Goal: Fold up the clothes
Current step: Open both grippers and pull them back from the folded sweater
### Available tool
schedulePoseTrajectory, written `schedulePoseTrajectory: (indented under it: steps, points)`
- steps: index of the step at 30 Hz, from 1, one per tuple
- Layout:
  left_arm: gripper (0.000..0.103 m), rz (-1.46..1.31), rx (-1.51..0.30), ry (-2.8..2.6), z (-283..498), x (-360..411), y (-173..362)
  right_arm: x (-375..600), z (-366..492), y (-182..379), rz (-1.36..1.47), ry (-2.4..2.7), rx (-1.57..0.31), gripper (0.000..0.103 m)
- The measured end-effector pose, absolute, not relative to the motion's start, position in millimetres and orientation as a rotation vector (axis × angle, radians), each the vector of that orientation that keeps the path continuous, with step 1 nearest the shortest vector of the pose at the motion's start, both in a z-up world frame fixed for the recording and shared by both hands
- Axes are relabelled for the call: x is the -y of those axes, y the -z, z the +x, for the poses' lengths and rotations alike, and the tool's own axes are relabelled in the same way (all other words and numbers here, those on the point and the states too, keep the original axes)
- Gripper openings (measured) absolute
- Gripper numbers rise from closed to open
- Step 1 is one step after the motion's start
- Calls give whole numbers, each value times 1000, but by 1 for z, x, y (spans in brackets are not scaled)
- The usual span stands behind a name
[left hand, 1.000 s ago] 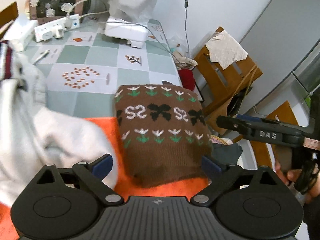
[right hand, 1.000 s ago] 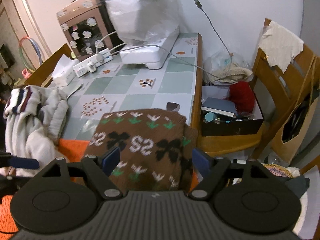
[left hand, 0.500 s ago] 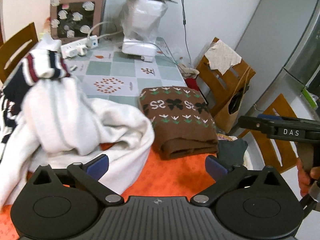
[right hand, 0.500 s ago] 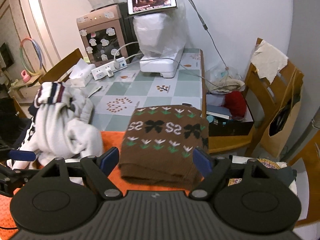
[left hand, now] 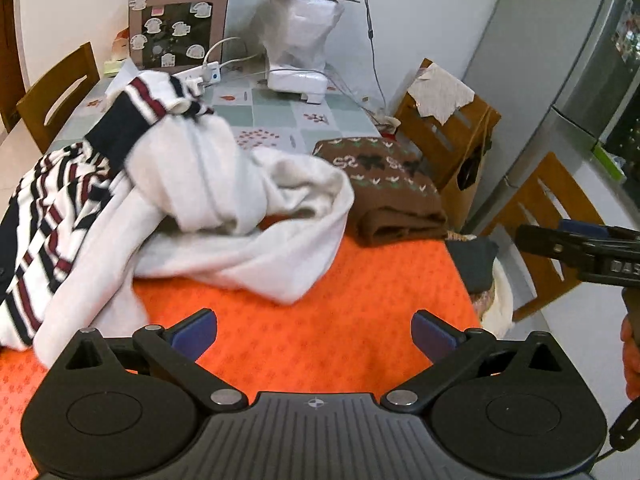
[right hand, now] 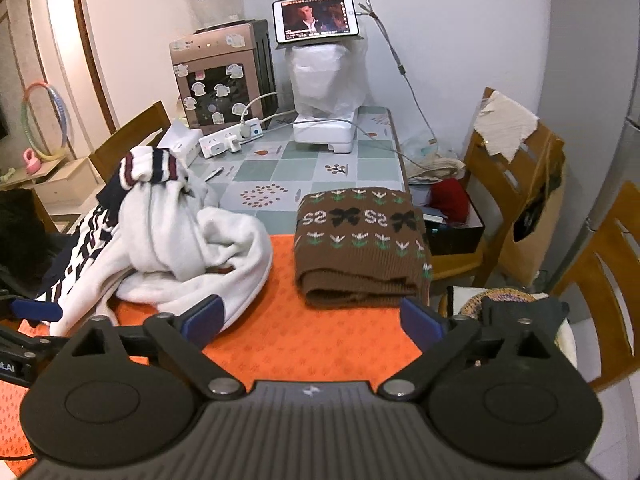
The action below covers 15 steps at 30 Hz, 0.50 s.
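Outstanding: white striped garment (right hand: pixel 172 248), crumpled on the orange cloth (right hand: pixel 320 340) at table's left; done: brown patterned sweater (right hand: pixel 360 248), folded at right; left gripper (left hand: pixel 314 330) and right gripper (right hand: pixel 312 320), both wide open, empty, above the cloth.

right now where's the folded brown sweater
The folded brown sweater lies at the table's right edge in both wrist views, half on the orange mat, just right of the crumpled white striped sweater.
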<state>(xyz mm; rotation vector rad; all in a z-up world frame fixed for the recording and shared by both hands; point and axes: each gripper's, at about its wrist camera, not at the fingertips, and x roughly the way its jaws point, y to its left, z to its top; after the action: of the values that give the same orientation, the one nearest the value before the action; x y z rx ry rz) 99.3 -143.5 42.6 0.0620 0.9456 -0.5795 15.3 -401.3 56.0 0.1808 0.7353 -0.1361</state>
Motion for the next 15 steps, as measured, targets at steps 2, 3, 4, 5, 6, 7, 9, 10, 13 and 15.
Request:
schedulePoseTrajectory:
  steps: [2, 3, 4, 5, 6, 7, 9, 10, 13, 15]
  points:
    - [103, 73, -947, 578, 92, 135, -44, 388, 2, -59, 177, 141, -728, 103]
    - [103, 82, -945, 577, 89, 132, -44, 382, -4, -59, 176, 143, -728, 103]
    - [103, 91, -944, 576, 86, 130, -45, 377, -10, -60, 173, 146, -729, 103]
    - [103, 99, -944, 575, 84, 128, -46, 371, -15, -61, 169, 152, -728, 103]
    - [103, 108, -945, 573, 81, 126, -47, 366, -19, -62, 164, 156, -728, 103]
    - [103, 114, -945, 576, 78, 125, -48, 362, -23, -62, 160, 162, -727, 103]
    - [103, 128, -938, 585, 72, 124, -51, 355, -30, -63, 148, 172, -727, 103]
    - [103, 137, -929, 586, 68, 123, -52, 352, -34, -62, 140, 178, -726, 103]
    - [103, 157, -900, 565, 58, 123, -54, 343, -42, -60, 107, 194, -723, 103]
    - [103, 164, -892, 545, 52, 123, -53, 338, -46, -57, 90, 205, -720, 103]
